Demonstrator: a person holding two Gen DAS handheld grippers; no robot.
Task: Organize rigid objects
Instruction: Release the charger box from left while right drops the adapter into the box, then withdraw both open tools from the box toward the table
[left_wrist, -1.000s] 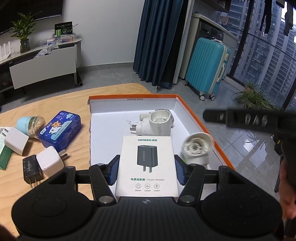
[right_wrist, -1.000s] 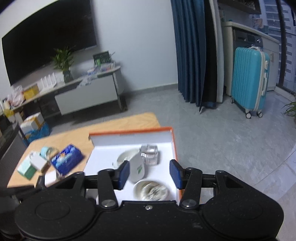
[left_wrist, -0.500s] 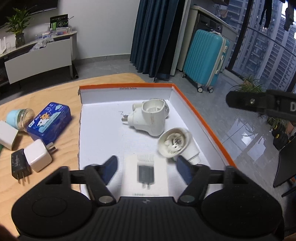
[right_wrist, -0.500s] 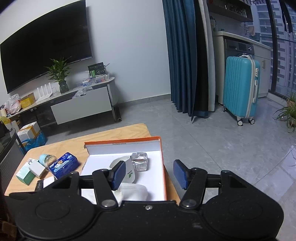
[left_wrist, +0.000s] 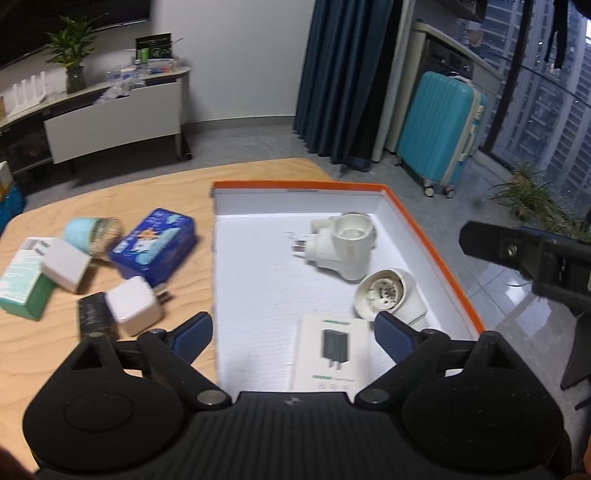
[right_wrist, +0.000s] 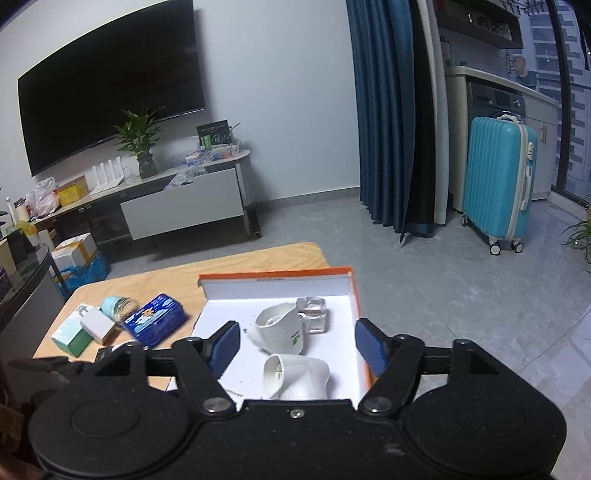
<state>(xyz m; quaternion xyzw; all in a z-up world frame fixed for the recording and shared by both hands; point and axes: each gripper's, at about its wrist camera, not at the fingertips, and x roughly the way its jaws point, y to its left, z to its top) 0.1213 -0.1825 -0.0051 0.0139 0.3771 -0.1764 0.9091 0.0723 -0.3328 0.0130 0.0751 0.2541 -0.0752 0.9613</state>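
- Left hand-held gripper (left_wrist: 291, 334): jaws opening, spread wide, pads clear of everything. Nothing gripped.
- White adapter box (left_wrist: 330, 356) (charger picture on its face) lies flat on the floor of the orange-rimmed tray (left_wrist: 436, 254), near edge, in line with the gap between the left jaws but below them, not touched.
- Right hand-held gripper (right_wrist: 297, 345): jaws opening too, nothing pressed between the pads.
- White lamp socket (right_wrist: 295, 376) lies on its side in the tray, under and between the right jaws, free of both pads.
- Second white socket adapter (right_wrist: 279, 328) sits further back in the tray, touching or just beside a clear cube (right_wrist: 314, 314) near the far right corner; contact unclear.
- Left wrist view: same two white parts near the tray's right wall, one just beside the adapter box corner.
- Still on the counter (left_wrist: 110, 199), left of the tray: blue tin (left_wrist: 155, 245), light-blue-capped jar (left_wrist: 92, 232) on its side, white charger (left_wrist: 135, 304), black plug (left_wrist: 94, 317), small white box (left_wrist: 66, 267), green-white carton (left_wrist: 24, 278). All clustered, several touching.
- Right gripper's arm visible at the right edge of the left wrist view, outside the tray wall.
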